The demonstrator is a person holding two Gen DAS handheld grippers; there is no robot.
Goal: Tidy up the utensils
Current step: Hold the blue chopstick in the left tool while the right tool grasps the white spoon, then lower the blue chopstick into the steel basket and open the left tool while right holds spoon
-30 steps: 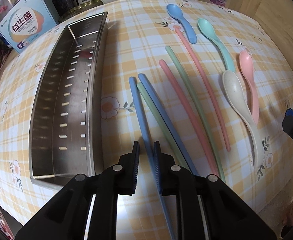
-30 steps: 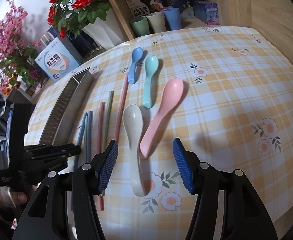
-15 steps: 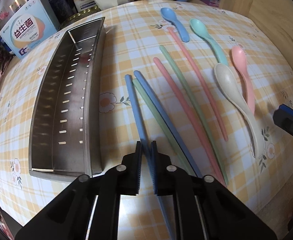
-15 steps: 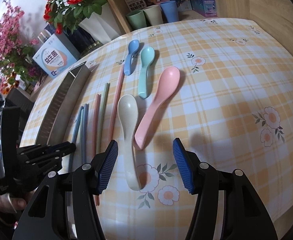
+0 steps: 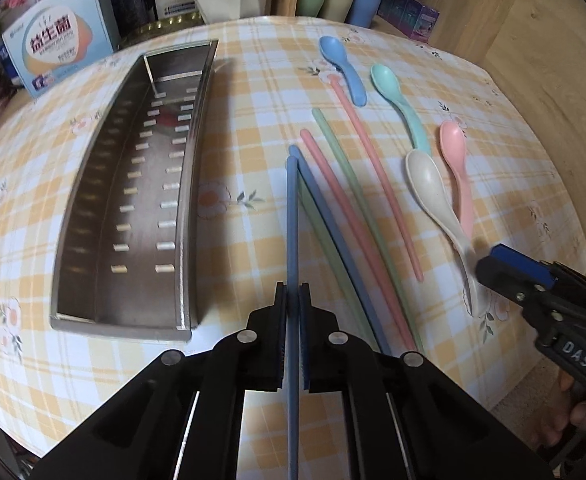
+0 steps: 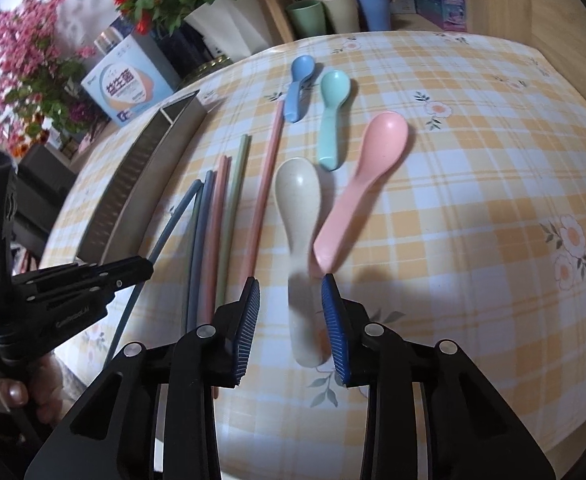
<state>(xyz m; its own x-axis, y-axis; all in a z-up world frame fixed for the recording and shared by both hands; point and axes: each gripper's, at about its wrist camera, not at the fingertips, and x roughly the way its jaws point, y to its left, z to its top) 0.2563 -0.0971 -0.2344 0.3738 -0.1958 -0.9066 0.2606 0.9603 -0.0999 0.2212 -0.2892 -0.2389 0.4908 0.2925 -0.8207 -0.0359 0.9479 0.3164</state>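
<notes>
Two grippers work one checked tablecloth [image 5: 253,80] at once; the left gripper [image 5: 292,300], at the bottom centre of its own view, is clenched on a blue chopstick [image 5: 292,220], whose far end points up the frame and appears, in the right wrist view, lifted off the cloth while its partner blue chopstick [image 5: 333,232] lies flat beside it; the right gripper [image 6: 291,320] has just been closing, its jaws straddling the handle of the cream spoon [image 6: 299,216] at the lower centre, though the pads look short of pressing on it. The risks, as a judgement: the chopstick is held near one end only, so it could pivot or slip on the way over; the spoon's handle lies close against the pink spoon [image 6: 365,184], which a closing pad could nudge or catch. The steel tray [image 5: 73,220], long and slotted, at the left of the left wrist view, holds nothing; every utensil still lies outside it, including the teal spoon [image 5: 397,100], the blue spoon [image 5: 343,68] and the pink and green chopsticks to its right.
</notes>
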